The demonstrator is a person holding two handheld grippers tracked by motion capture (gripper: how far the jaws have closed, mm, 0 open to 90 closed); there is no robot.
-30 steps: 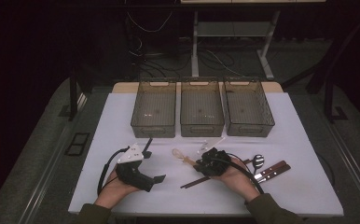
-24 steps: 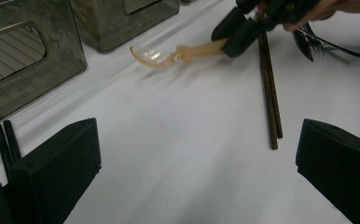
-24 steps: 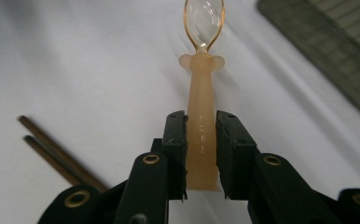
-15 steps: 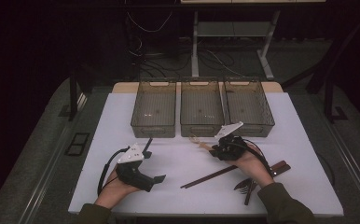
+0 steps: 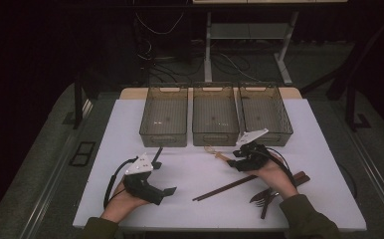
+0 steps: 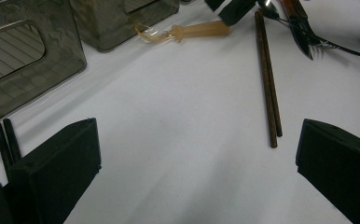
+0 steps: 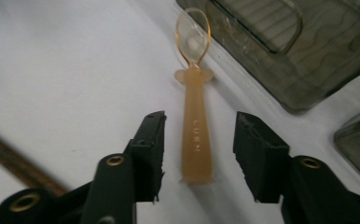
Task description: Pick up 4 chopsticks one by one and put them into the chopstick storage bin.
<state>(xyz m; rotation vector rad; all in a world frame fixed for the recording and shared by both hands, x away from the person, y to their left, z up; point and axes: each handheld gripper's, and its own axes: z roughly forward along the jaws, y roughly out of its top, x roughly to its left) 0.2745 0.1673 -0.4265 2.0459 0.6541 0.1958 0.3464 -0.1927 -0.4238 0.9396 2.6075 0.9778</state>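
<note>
A translucent amber spoon (image 7: 196, 130) lies flat on the white table, bowl toward the bins. It shows as the spoon (image 5: 215, 151) in front of the middle bin, and as the spoon (image 6: 201, 31) in the left gripper view. My right gripper (image 7: 199, 122) straddles its handle. Its jaws have just been opening, and the pads stand clear of the handle on both sides. In the high view the right gripper (image 5: 232, 160) sits right of the spoon. My left gripper (image 6: 197, 154) rests wide open over bare table, at the front left as the left gripper (image 5: 162, 184).
Three smoky plastic bins stand in a row at the back: left (image 5: 162, 137), middle (image 5: 215, 137), right (image 5: 274, 135). Brown chopsticks (image 5: 225, 188) lie mid-table, metal cutlery (image 5: 264, 196) under the right forearm. Thin black chopsticks (image 6: 3, 140) lie near the left gripper.
My right gripper carried the spoon away from me and to the right, toward the bins, then its jaws spread off the handle. The left gripper stayed put.
</note>
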